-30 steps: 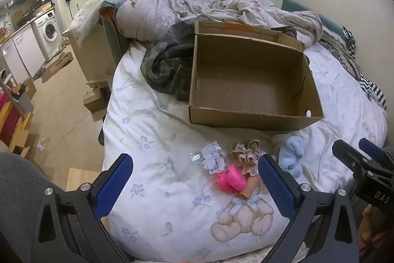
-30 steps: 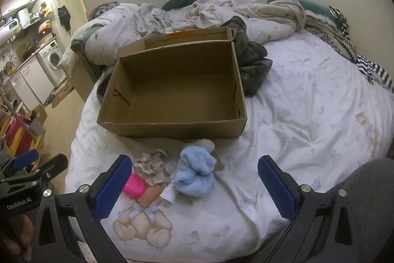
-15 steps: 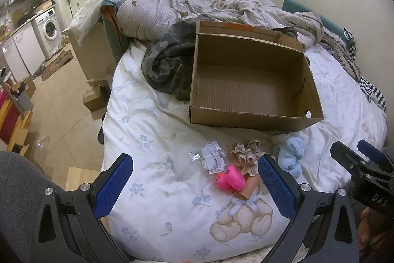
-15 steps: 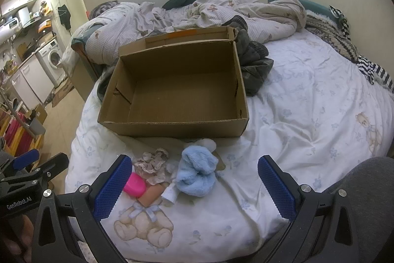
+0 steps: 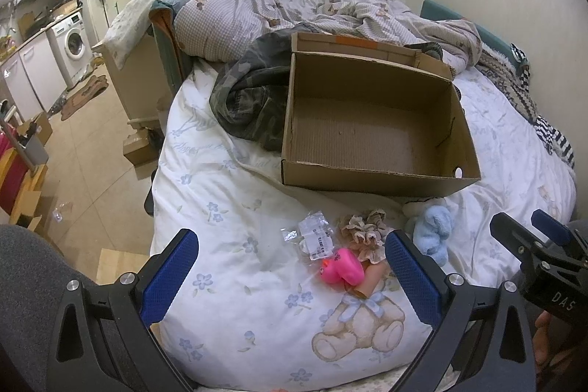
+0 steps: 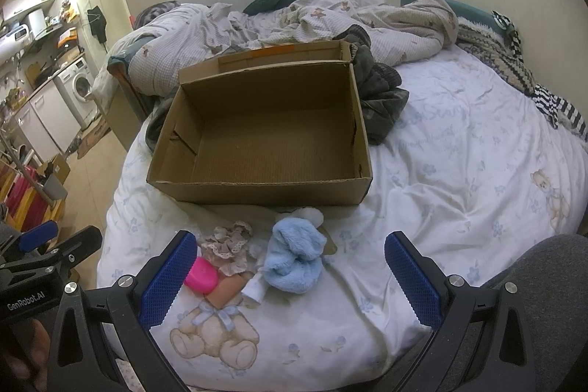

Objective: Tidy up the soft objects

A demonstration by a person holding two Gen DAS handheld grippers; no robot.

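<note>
Your left hand-held gripper (image 5: 292, 276) and right hand-held gripper (image 6: 290, 276) both hover spread wide, holding nothing. The cardboard box (image 6: 257, 186) sits open on the bed (image 6: 459, 171). Just in front of the box lie the blue plush toy (image 6: 296, 261), beige scrunchie (image 6: 229, 247), pink rubber duck (image 5: 341, 269) and a clear plastic packet (image 5: 312, 237).

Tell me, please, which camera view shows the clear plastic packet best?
The left wrist view: the clear plastic packet lies unobstructed on the bedsheet beside the pink duck. The right wrist view does not show it.
</note>
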